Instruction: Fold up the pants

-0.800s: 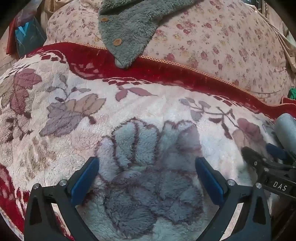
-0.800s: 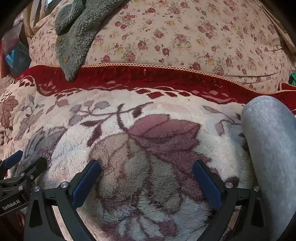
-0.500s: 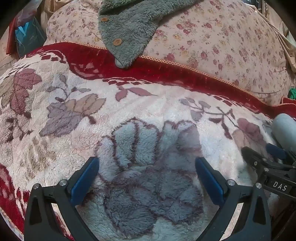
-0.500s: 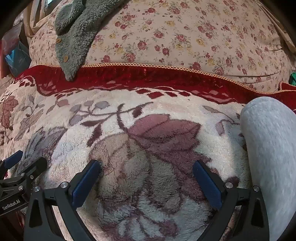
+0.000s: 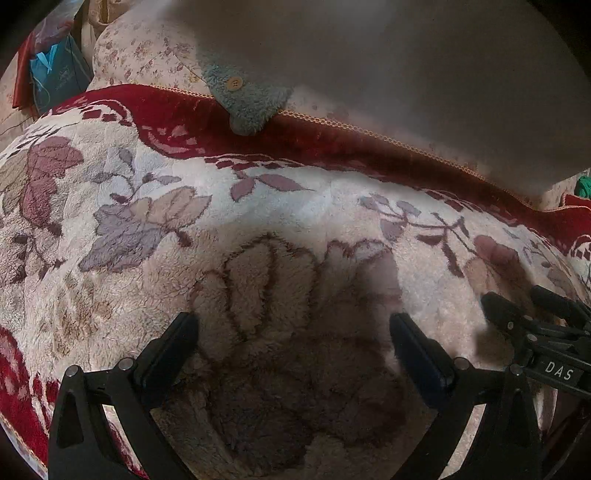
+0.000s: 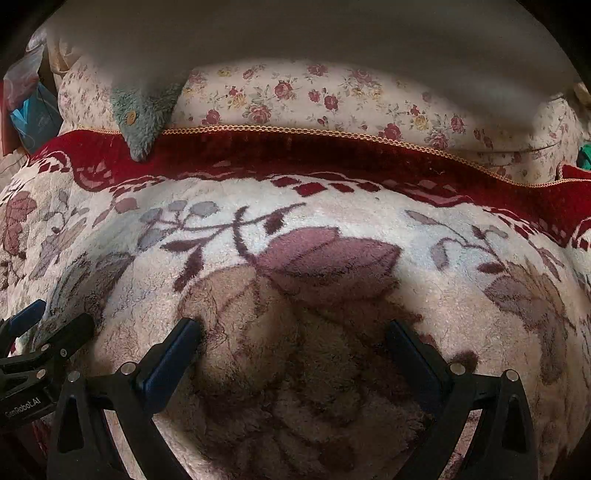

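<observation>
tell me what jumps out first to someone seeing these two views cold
A big, blurred grey cloth fills the top of both wrist views, close to the lenses and hiding much of the rose-print bedding behind. Below lies a plush blanket with large leaves and a red border. The left gripper and right gripper both hang open above it, holding nothing.

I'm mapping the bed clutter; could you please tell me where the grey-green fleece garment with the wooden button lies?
In both views, the grey-green fleece garment lies upper left, its tip overlapping the plush blanket's red border.
</observation>
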The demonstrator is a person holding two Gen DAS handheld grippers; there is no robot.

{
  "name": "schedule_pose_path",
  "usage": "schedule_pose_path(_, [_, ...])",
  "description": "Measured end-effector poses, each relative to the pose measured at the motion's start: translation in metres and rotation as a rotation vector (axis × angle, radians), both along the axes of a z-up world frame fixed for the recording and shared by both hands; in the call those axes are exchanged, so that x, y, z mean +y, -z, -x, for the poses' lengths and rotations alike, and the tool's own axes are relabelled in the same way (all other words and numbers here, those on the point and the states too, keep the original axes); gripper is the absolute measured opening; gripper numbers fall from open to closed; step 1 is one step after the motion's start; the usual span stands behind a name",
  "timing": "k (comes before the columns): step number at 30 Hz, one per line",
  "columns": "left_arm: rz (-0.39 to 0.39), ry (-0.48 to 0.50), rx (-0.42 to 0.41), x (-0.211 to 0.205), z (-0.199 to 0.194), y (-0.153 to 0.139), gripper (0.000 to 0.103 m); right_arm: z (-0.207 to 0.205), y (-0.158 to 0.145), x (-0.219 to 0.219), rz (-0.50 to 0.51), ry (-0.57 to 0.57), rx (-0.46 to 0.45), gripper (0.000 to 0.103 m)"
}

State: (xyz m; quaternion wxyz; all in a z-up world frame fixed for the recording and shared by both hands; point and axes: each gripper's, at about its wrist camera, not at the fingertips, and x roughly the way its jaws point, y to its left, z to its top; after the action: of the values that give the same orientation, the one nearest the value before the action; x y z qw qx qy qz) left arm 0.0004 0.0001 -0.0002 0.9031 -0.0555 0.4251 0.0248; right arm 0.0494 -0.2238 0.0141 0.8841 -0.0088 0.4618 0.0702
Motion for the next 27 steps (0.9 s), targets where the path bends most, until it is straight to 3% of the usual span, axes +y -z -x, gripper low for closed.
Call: schedule_pose_path(27, [-0.015, -0.002, 0.011, -0.0015, -0.003, 0.001, 0.103, -0.0048, 0.0032, 0.0043, 0.008, 0.0, 0.001, 0.103])
